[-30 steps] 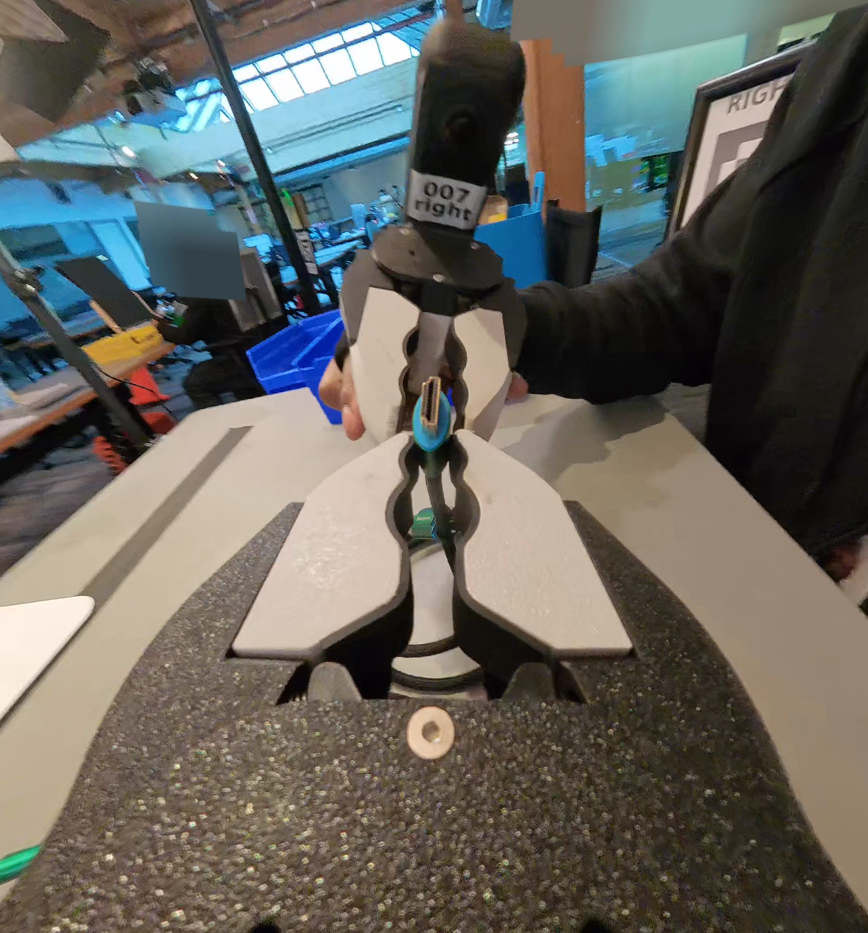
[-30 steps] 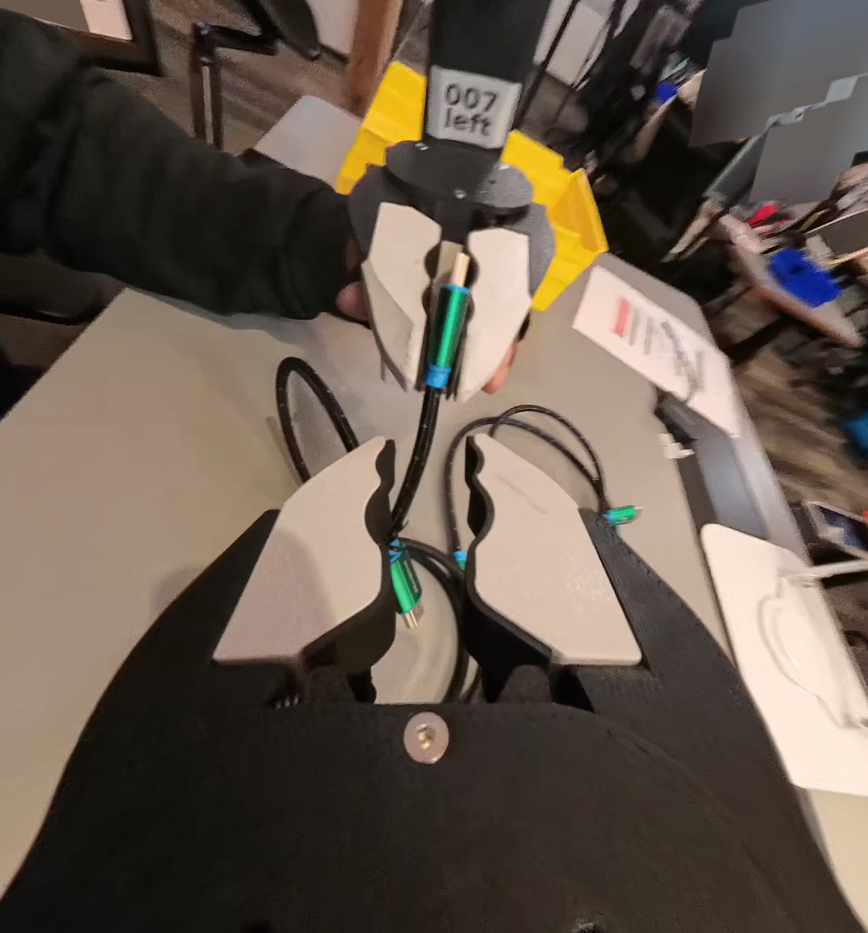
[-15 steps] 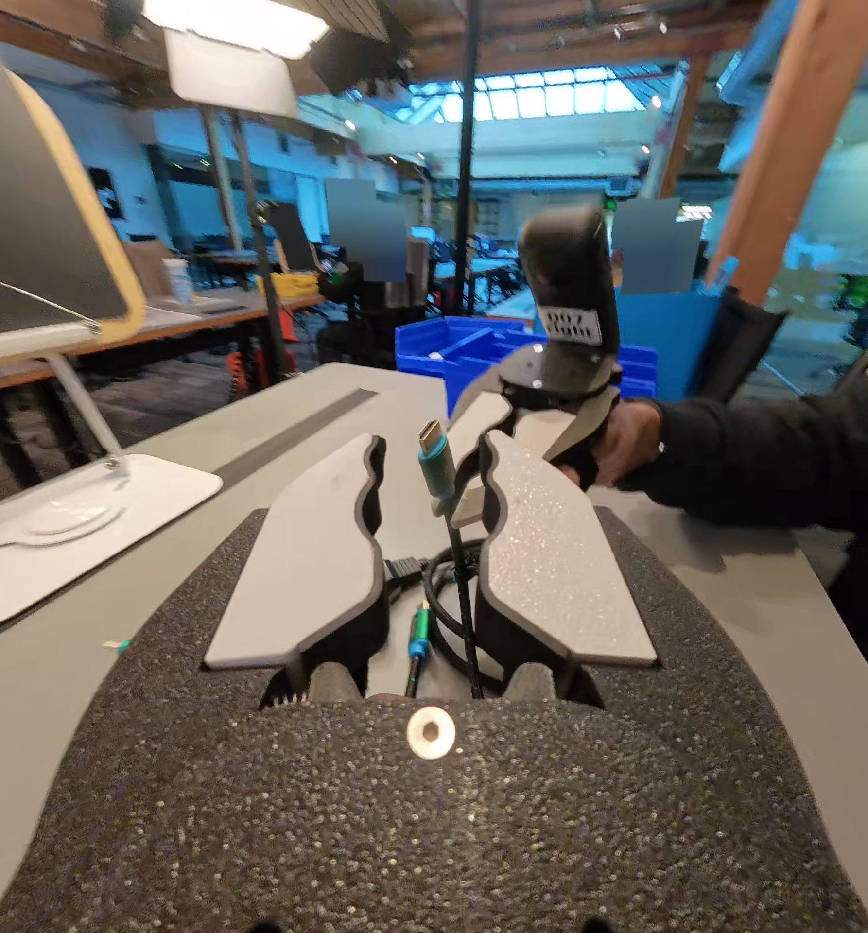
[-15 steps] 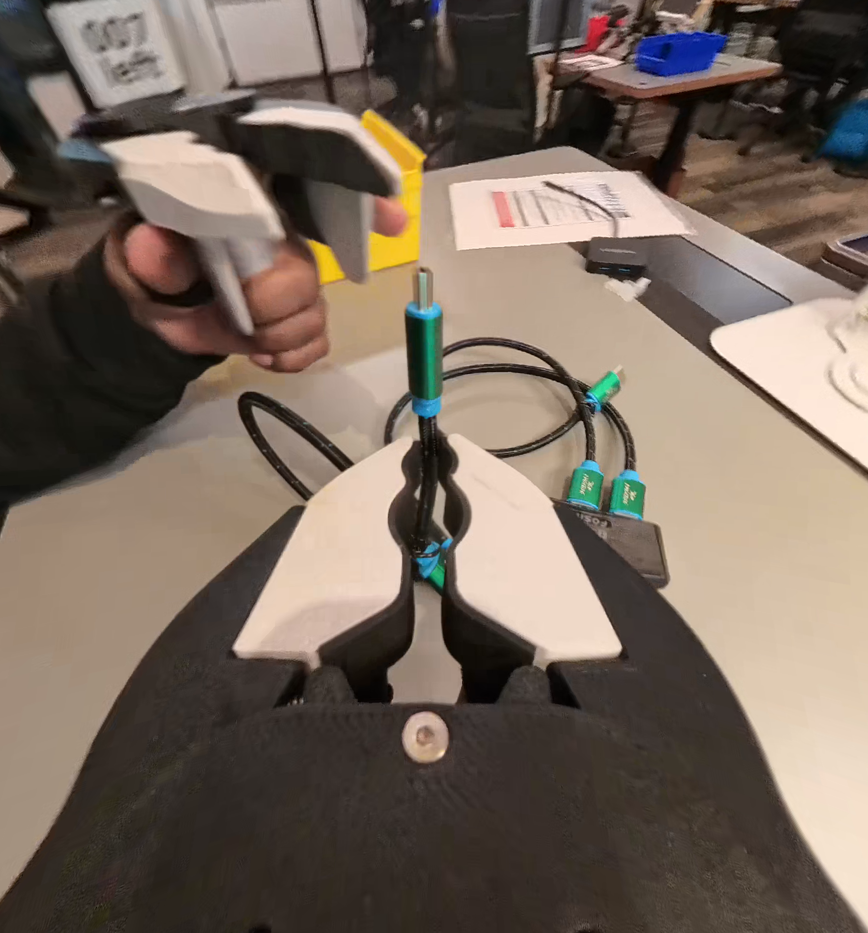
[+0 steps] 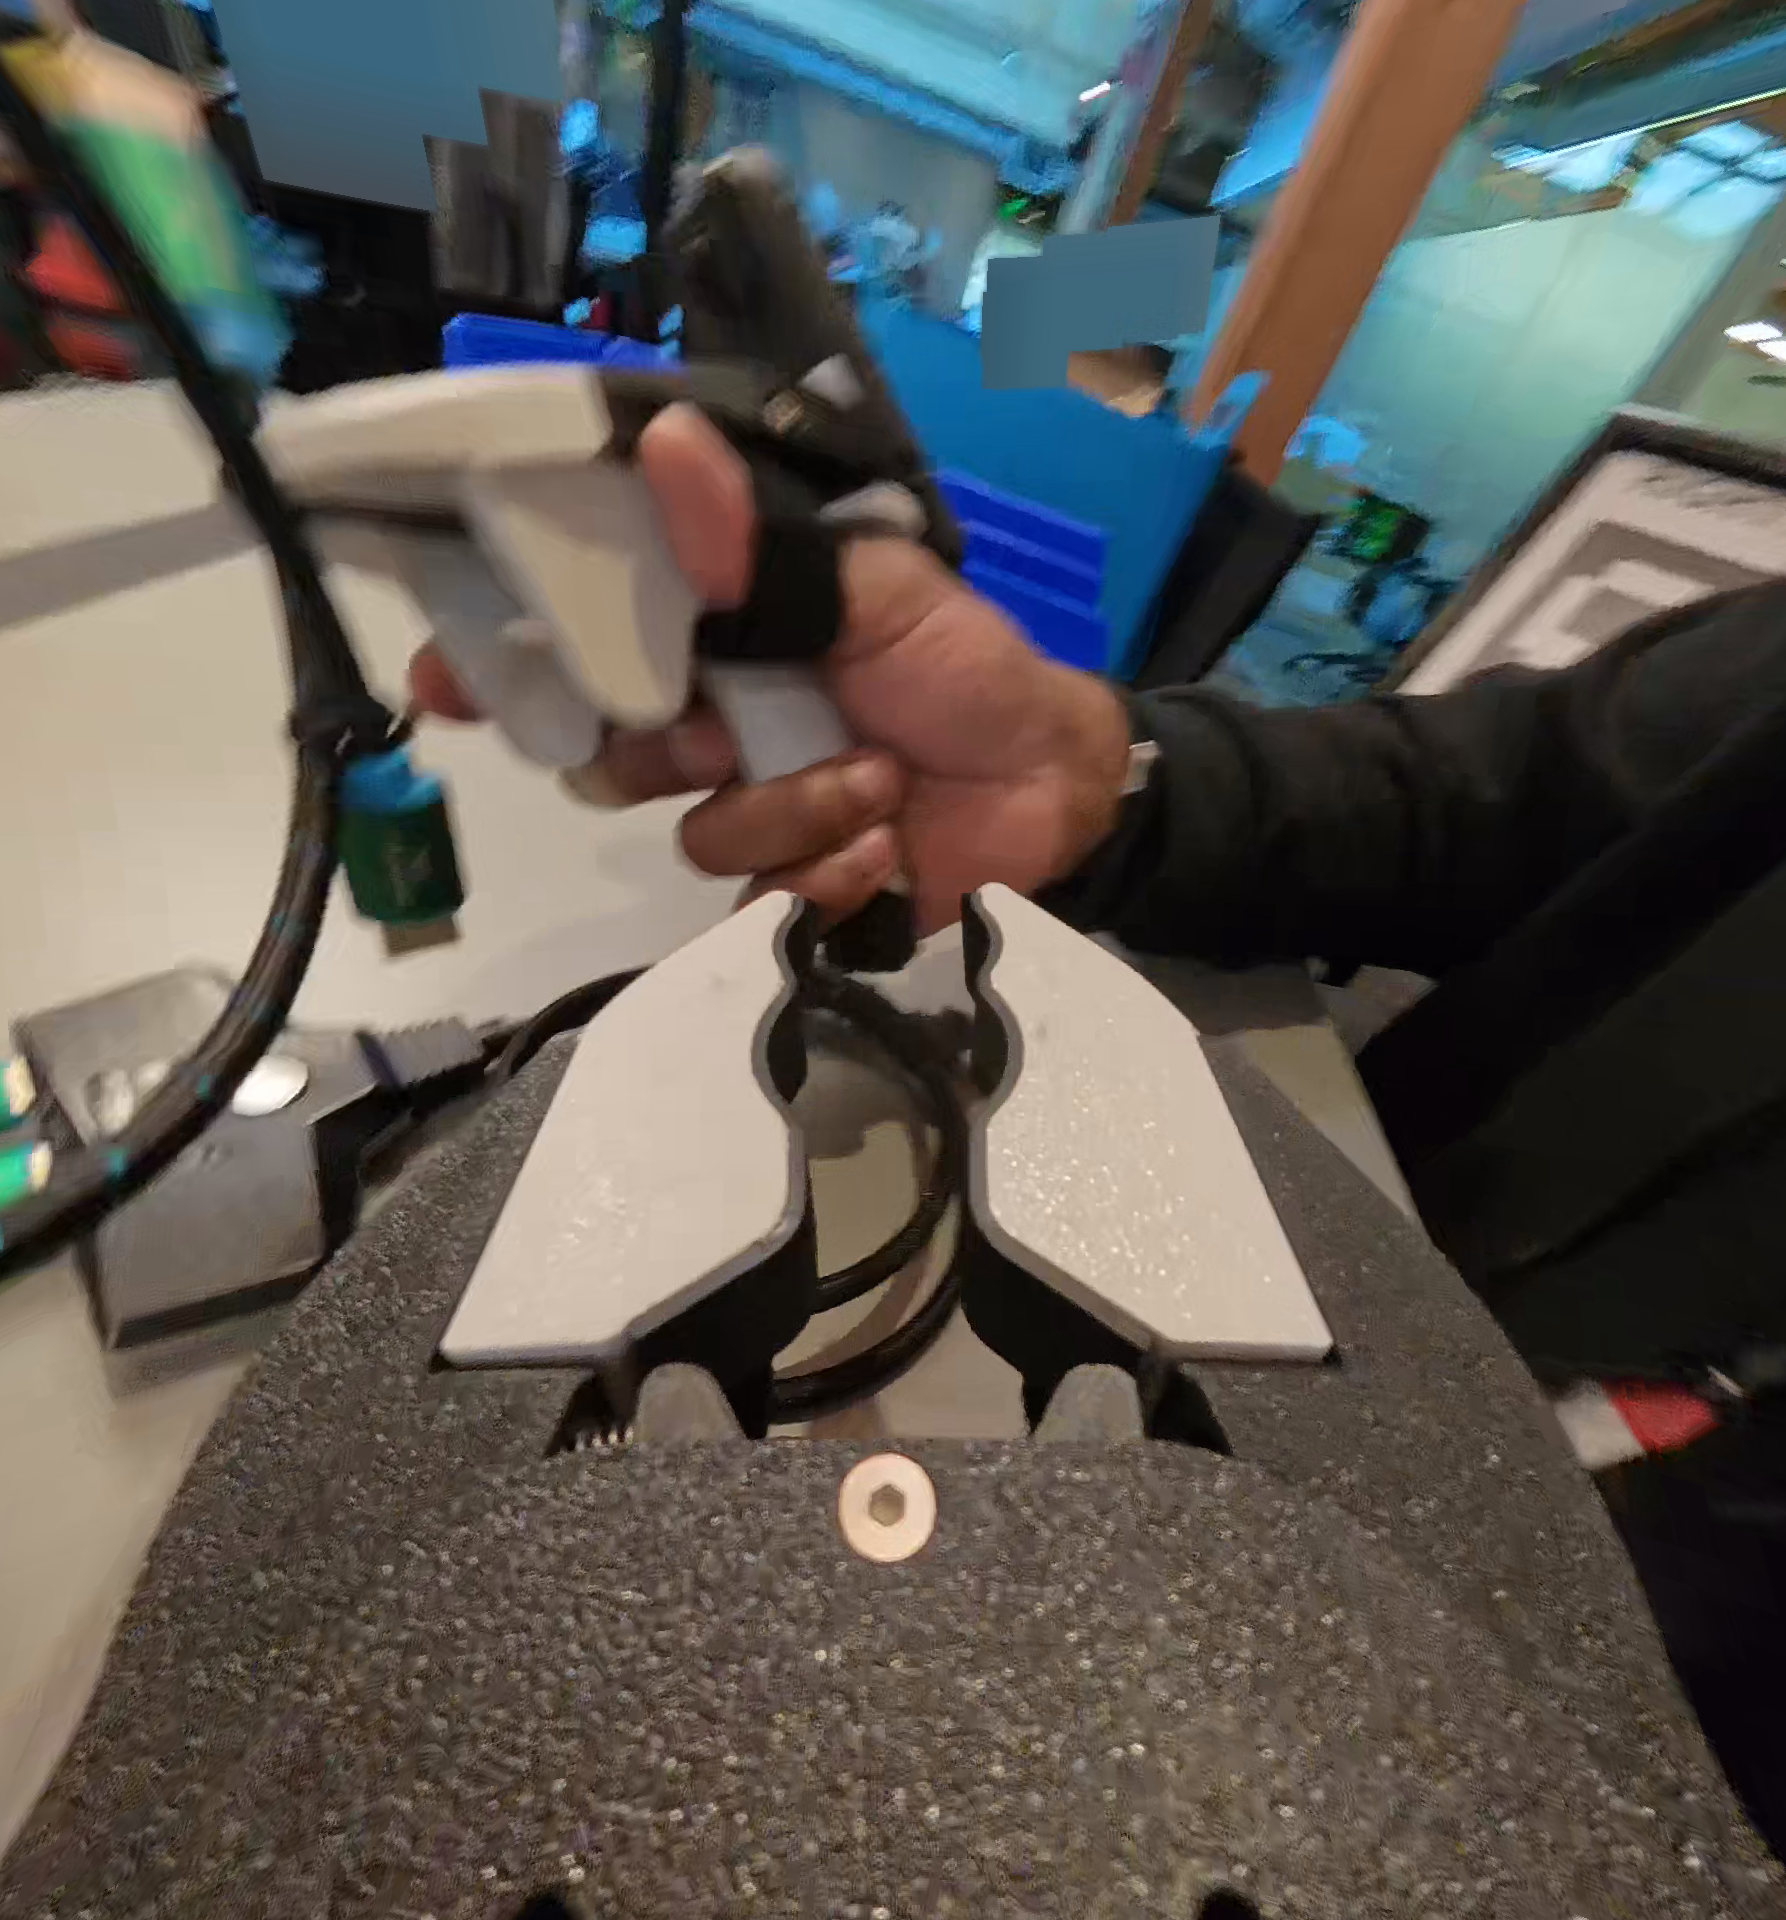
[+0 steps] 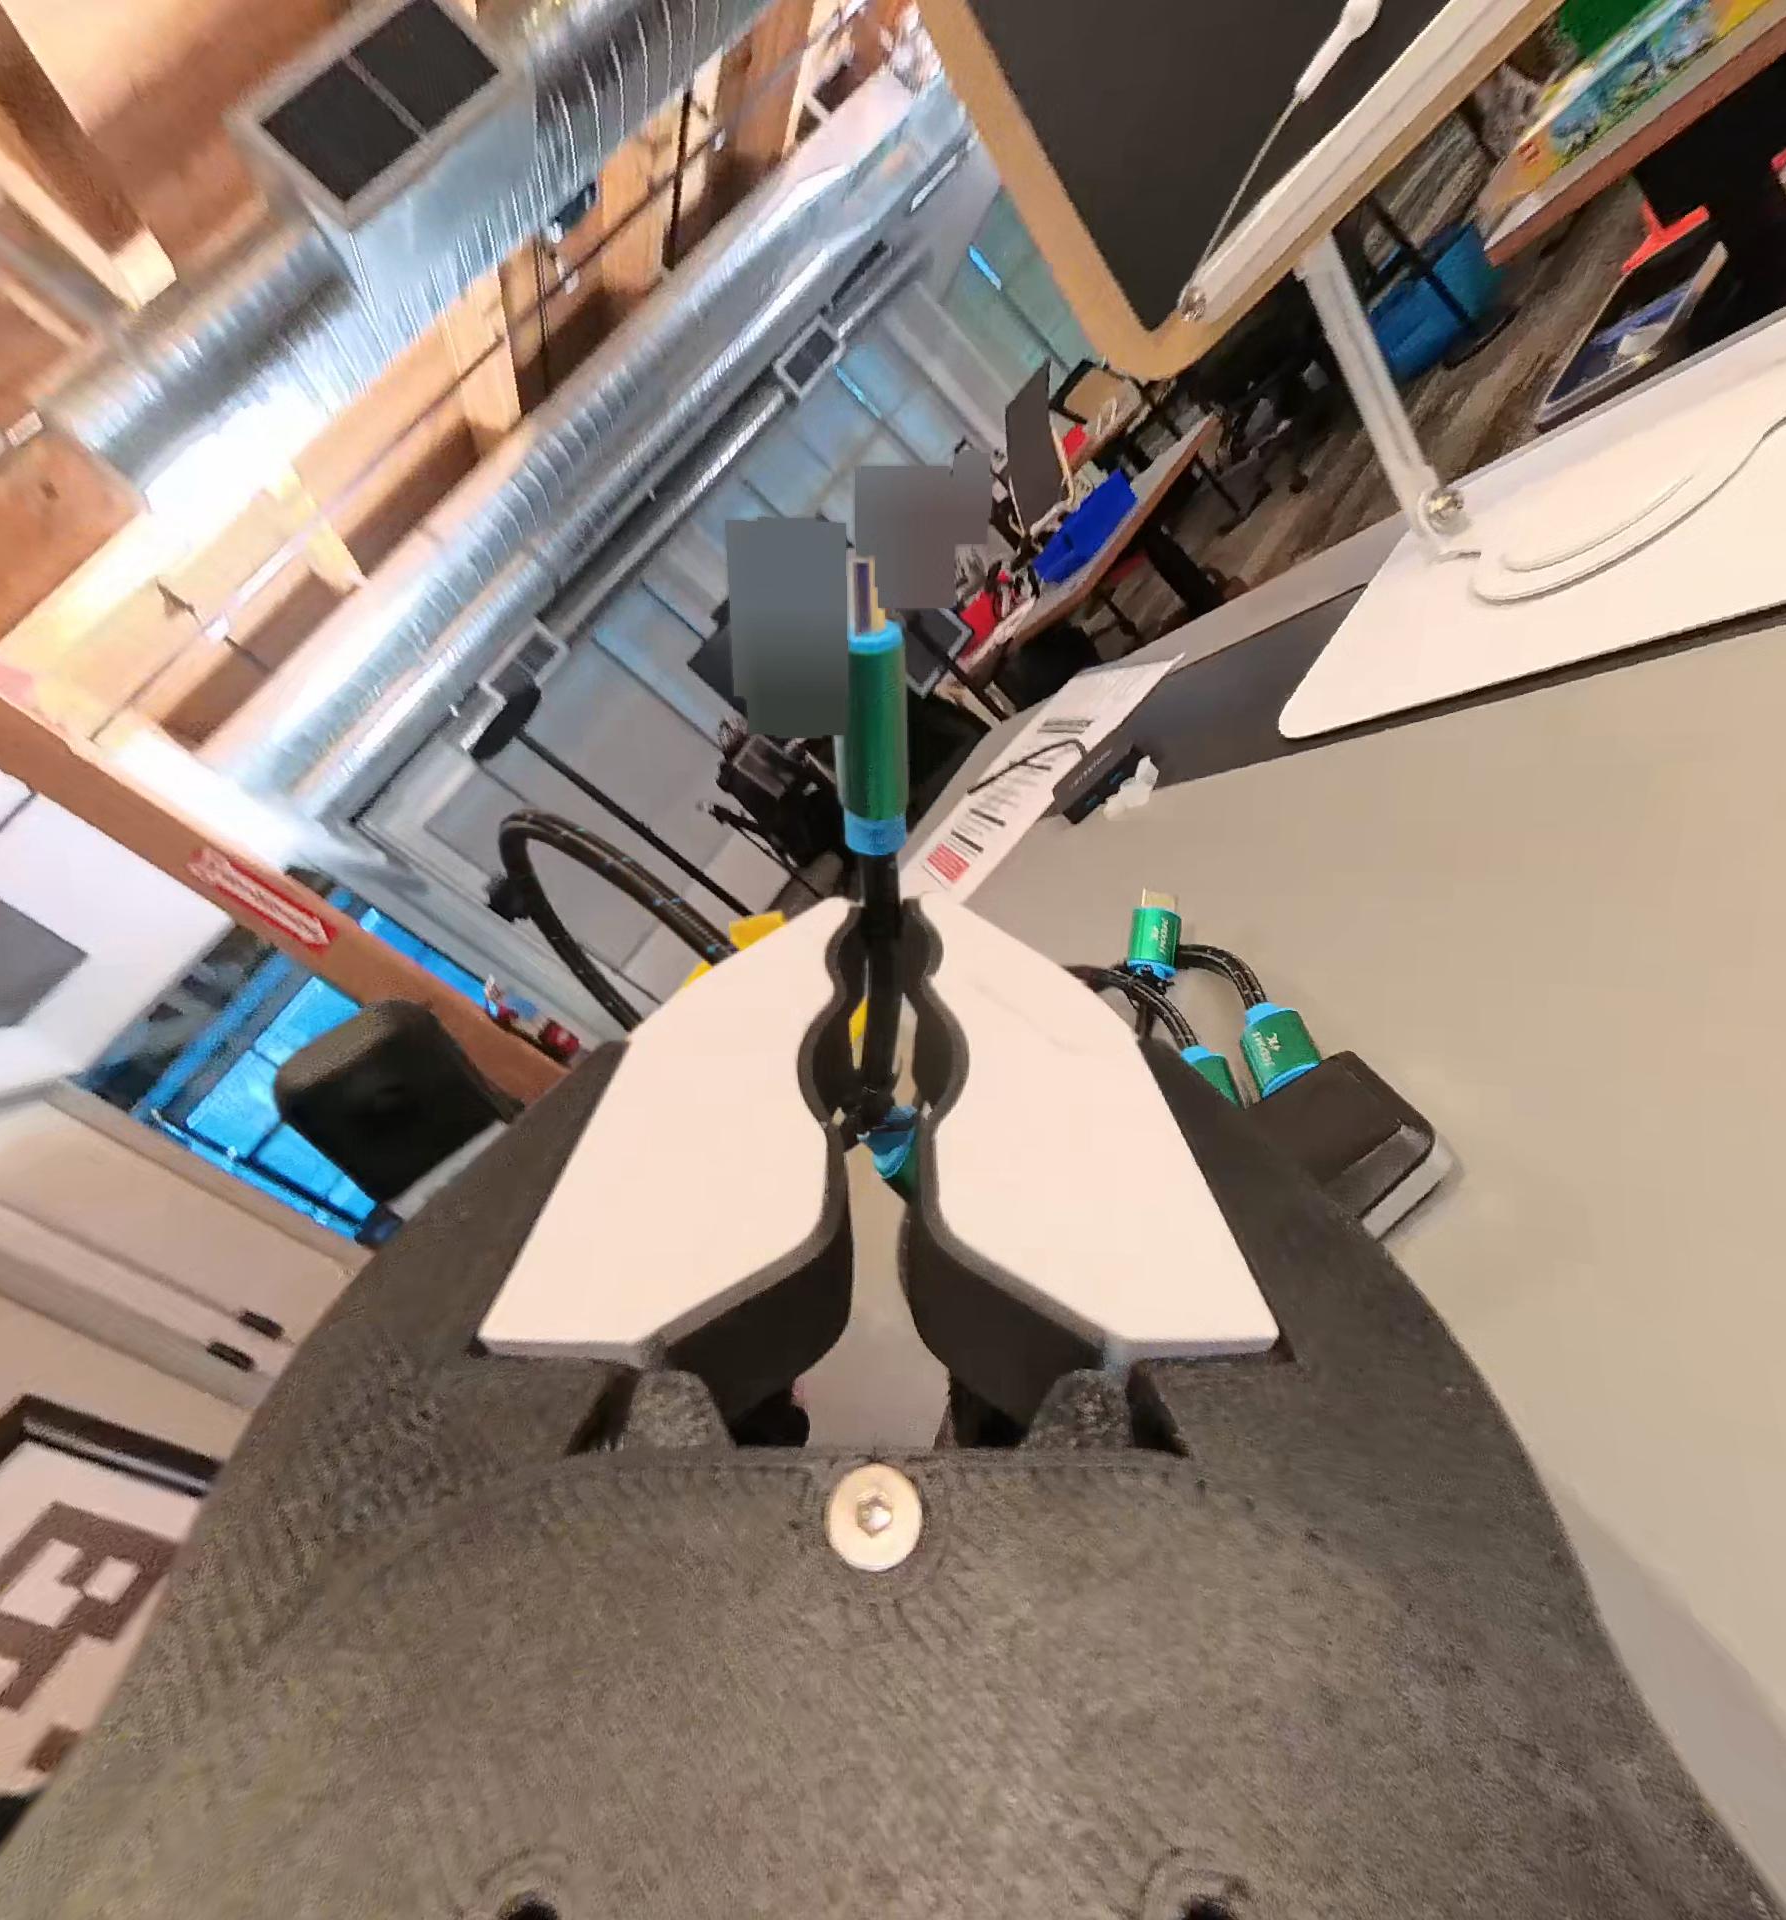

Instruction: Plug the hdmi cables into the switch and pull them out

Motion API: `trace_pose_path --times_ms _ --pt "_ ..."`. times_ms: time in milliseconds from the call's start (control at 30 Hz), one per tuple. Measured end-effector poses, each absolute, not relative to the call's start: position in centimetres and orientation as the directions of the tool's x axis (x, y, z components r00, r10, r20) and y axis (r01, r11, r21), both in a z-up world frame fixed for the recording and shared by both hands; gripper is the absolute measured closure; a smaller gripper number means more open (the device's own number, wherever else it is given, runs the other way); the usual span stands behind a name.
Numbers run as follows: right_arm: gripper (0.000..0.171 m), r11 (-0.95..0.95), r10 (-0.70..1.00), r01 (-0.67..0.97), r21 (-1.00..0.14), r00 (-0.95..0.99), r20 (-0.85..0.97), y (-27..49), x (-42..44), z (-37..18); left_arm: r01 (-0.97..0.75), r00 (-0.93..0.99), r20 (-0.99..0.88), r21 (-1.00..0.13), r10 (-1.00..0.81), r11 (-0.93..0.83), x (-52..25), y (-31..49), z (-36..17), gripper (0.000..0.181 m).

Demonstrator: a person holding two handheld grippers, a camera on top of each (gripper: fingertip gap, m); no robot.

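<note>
My right gripper [image 6: 884, 914] is shut on a black braided HDMI cable just below its green plug [image 6: 873, 727], which points up and away. A second green plug [image 6: 894, 1143] sits deep between the jaws. In the left wrist view the right gripper [image 5: 432, 436] is held high by a hand, and a green plug [image 5: 395, 842] dangles under it. The black switch [image 6: 1367, 1132] lies on the grey table [image 6: 1595, 1039] with two green plugs [image 6: 1278, 1049] in it; it also shows in the left wrist view [image 5: 193, 1195]. My left gripper [image 5: 881, 914] is open, with a cable loop [image 5: 920, 1195] lying under it.
A loose green plug [image 6: 1149, 930] rests beside the switch. A white stand base [image 6: 1595, 582], a paper sheet [image 6: 1034, 790] and a small black hub [image 6: 1102, 779] lie farther back. A person's black sleeve [image 5: 1491, 831] fills the right. Blue bins [image 5: 1024, 540] stand behind. The grippers' ends are close to 12 cm from one another. The right tips stand about 12 cm off the black switch [image 6: 1367, 1132].
My right gripper has tilted up and rolled, lifting the cable it grips. My left gripper has swung toward the right hand and its jaws have narrowed; the switch now shows at its left.
</note>
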State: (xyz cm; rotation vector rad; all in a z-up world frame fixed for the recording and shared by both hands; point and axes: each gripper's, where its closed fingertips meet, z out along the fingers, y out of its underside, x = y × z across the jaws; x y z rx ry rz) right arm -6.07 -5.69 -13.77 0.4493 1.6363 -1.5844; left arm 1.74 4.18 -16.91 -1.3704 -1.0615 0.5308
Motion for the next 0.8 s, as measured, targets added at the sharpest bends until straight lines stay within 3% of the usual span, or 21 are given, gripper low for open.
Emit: trace_pose_path --times_ms 133,267,467,500,600,800 --pt "0.165 0.130 -0.292 0.765 -0.631 -0.579 -0.761 -5.2 -6.1 -12.8 0.308 0.243 0.314 -0.922 0.918 0.234 0.0 1.3 -19.2 0.149" --pt "0.165 0.130 -0.317 0.797 -0.590 -0.530 -0.787 -4.7 -5.3 -12.1 0.206 0.058 0.307 -0.935 0.950 0.289 -0.6 -2.0 -18.8 0.121" --pt "0.165 0.167 -0.366 0.788 -0.593 -0.509 -0.779 -4.4 -1.7 -11.7 -0.096 0.191 0.425 -0.889 0.885 0.448 -0.2 -1.8 -14.2 0.110" --pt "0.165 0.168 -0.371 0.788 -0.593 -0.507 -0.778 -4.3 -1.3 -11.8 -0.093 0.227 0.433 -0.882 0.872 0.462 -0.1 -1.4 -14.0 0.117" --pt "0.165 0.181 -0.385 0.774 -0.607 -0.513 -0.767 -4.3 -0.5 -12.1 -0.088 0.250 0.439 -0.877 0.863 0.472 0.4 -1.5 -14.1 0.164" --pt "0.156 0.196 -0.405 0.640 -0.743 -0.637 -0.656 -4.4 -0.5 -13.0 0.006 0.248 0.514 -0.849 0.821 0.529 0.9 -2.6 -15.0 0.167"
